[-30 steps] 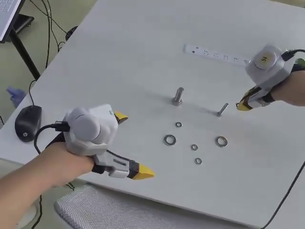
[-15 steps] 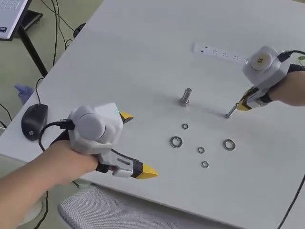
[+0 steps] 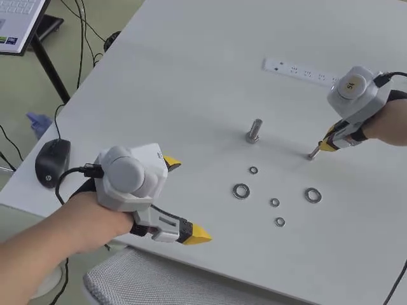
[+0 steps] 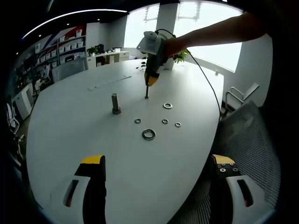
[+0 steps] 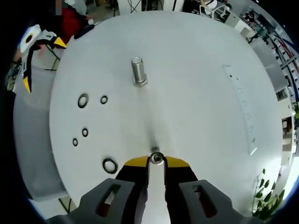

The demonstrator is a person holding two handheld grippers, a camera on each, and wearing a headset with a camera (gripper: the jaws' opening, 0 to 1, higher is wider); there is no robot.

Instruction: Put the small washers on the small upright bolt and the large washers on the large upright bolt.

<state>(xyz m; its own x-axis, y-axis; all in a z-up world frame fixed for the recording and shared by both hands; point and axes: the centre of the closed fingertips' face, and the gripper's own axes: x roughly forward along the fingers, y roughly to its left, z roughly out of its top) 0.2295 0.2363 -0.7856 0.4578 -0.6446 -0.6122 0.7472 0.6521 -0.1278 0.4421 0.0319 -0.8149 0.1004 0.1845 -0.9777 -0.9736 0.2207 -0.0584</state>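
gripping the small upright bolt point(image 5: 157, 158) between the tips of the right gripper point(image 5: 156, 162). spread wide on the left gripper point(image 4: 158, 159), washers point(image 4: 148, 134) ahead, large upright bolt point(image 4: 115, 103) beyond.

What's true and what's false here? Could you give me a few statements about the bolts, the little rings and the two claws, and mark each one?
1. Five washers lie loose on the table. True.
2. One washer is already threaded onto the large bolt. False: the large bolt stands bare, and every washer lies flat on the table.
3. The right claw is closed around the small bolt. True.
4. The left claw is carrying a washer. False: it is wide open with nothing between its tips, near the table's edge.
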